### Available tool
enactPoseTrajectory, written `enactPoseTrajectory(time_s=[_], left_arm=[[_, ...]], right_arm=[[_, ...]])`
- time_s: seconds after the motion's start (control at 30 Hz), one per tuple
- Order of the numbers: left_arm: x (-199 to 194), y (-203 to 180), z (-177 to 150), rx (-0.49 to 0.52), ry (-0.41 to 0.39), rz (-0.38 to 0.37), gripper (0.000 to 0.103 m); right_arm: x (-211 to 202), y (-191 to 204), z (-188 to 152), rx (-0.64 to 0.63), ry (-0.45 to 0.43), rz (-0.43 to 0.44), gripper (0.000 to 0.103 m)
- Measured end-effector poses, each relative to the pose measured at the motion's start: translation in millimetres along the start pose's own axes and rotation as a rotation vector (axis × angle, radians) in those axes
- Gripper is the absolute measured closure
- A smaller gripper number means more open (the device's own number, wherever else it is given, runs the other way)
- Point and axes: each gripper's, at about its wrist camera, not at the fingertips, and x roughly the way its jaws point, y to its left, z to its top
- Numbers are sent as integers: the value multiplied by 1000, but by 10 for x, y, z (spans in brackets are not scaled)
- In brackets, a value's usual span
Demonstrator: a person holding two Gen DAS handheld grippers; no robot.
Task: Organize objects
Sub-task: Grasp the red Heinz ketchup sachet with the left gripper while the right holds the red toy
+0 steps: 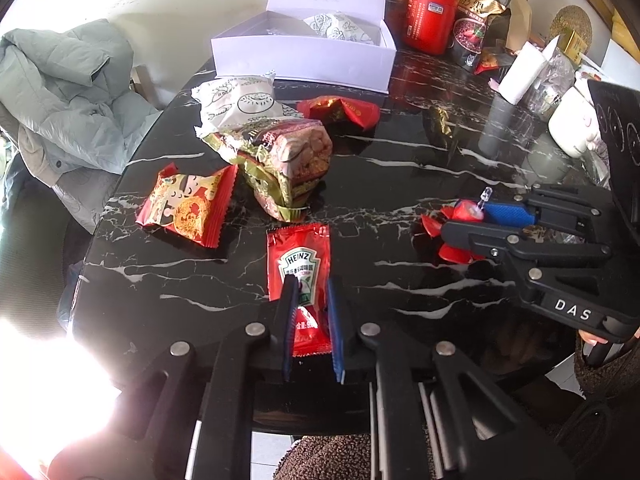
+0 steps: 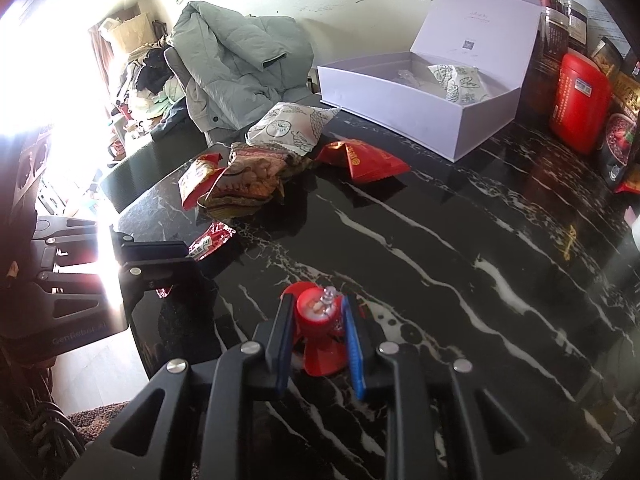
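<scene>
On black marble table [image 1: 400, 184], red Heinz ketchup sachet [image 1: 299, 264] lies flat.

On the table: one Heinz ketchup sachet [image 1: 299, 268], two white patterned packets [image 1: 236, 100] [image 1: 340, 26], two red snack packets [image 1: 186, 204] [image 1: 340, 110], one white box [image 1: 300, 60].

This was a home, probably a dining corner. A black marble worktop [image 2: 460, 240] filled the middle of the frame, a padded jacket [image 2: 236, 68] lay draped over a chair at upper left, and food tins [image 2: 580, 100] and snack bags [image 1: 480, 4] crowded the upper right.
</scene>
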Motion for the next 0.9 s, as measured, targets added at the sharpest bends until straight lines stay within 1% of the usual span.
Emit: enactPoseTrajectory(time_s=[0.03,0.13,0.2,0.23,0.3,0.33,0.37,0.4,0.43,0.47,0.5,0.53,0.57,0.6,0.63,0.67,0.9], left_arm=[[-8,3,2,1,0,-4,90],[-19,12,-2,2,-21,15,90],[4,33,-8,-8,-14,28,89],[11,41,-11,-14,-10,32,86],[20,47,-17,-17,-7,42,79],[19,50,-20,-17,-9,55,71],[22,46,-21,-13,-13,75,60],[20,48,-27,-8,-19,95,55],[21,45,-32,-1,-25,118,46],[32,42,-41,9,-26,137,45],[57,50,-51,14,-10,134,44],[53,76,-60,2,-14,111,45],[64,124,-56,-25,2,73,48],[62,159,-48,-42,7,59,51],[54,174,-39,-45,8,69,66],[52,201,-29,-52,11,69,74],[21,235,-10,-51,29,28,80]], right_arm=[[-3,-2,2,1,-1,0,80],[9,13,-2,-7,4,-1,80],[13,37,-3,-16,4,0,80],[14,45,-4,-20,5,0,80],[16,58,-5,-26,5,-1,80],[17,61,-7,-28,6,-1,80],[13,59,-8,-28,5,-2,80],[12,60,-12,-29,5,-1,80],[13,61,-14,-29,5,0,80],[12,61,-15,-30,5,0,80],[12,60,-15,-31,5,1,80],[13,59,-15,-30,5,1,80],[12,51,-16,-27,5,6,80],[10,44,-16,-20,5,14,80],[8,40,-17,-14,4,18,80],[6,37,-21,-11,4,17,80],[-8,55,-26,-16,3,31,80]])
